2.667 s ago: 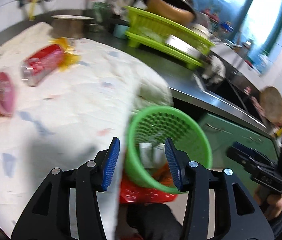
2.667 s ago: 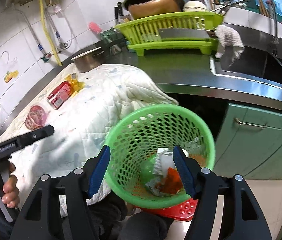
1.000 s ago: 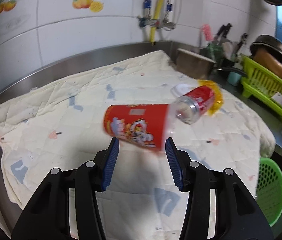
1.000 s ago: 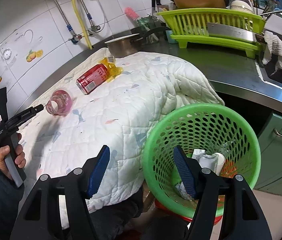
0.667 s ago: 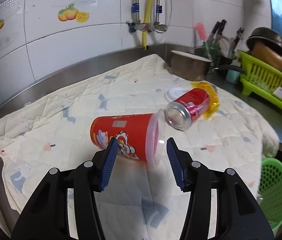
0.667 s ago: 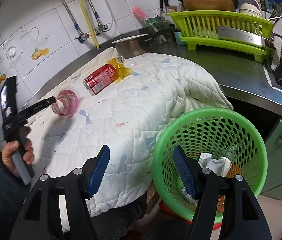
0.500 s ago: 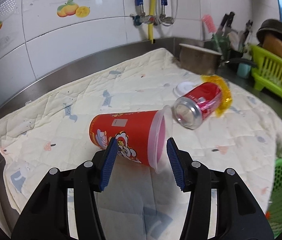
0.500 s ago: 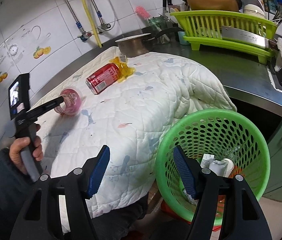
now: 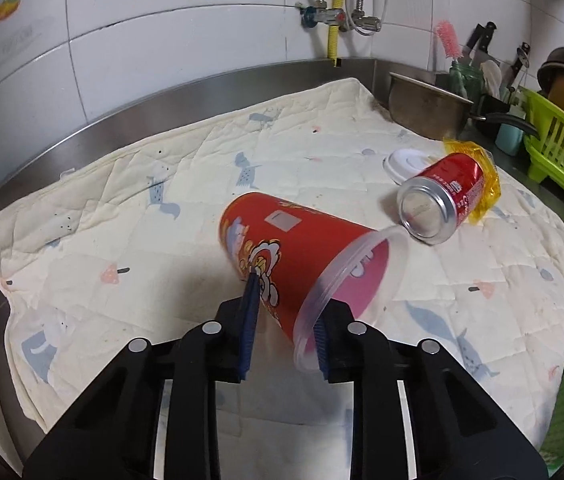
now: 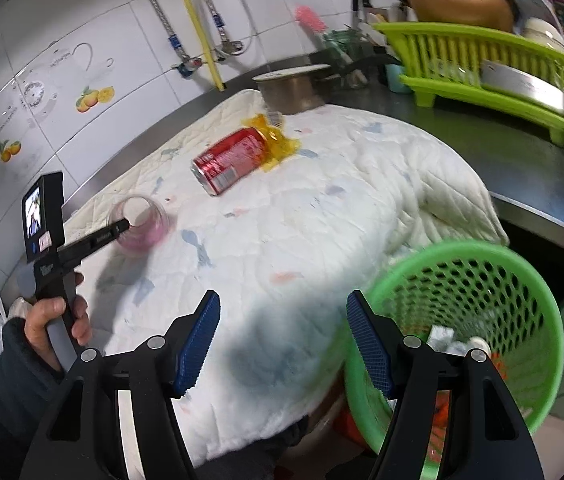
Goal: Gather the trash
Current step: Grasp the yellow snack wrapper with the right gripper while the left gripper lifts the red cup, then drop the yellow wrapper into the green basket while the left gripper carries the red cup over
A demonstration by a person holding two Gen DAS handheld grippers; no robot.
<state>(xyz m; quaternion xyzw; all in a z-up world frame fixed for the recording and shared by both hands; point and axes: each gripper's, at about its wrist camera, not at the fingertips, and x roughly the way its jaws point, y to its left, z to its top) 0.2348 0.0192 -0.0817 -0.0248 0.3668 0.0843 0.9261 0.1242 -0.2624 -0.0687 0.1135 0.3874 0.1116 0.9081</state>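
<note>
Left gripper [image 9: 284,322]: fingers [image 9: 249,320] pinching the red cup near its open rim; one blue pad on the printed wall, the other at the clear rim.
Red cup [image 9: 302,256]: lying on its side on the quilted cloth, mouth toward the camera, clear rim, pink inside.
Soda can [image 9: 442,200]: on its side just beyond the cup's rim, apart from it; its far end rests on a yellow wrapper [image 9: 486,184].
White lid [image 9: 406,162]: flat on the cloth, just behind the can.
Quilted cloth [image 9: 162,240]: spread over the steel bench [image 9: 82,136], draped off the near edge.
Right gripper [image 10: 282,340]: fingers spread wide, holding nothing, above the cloth's near edge.
Green basket [image 10: 482,320]: below the bench edge, beside the right finger; scraps of trash inside.
Metal pot [image 10: 290,88]: on the bench behind the cloth.
Dish rack [image 10: 482,68]: green, further along the bench.
</note>
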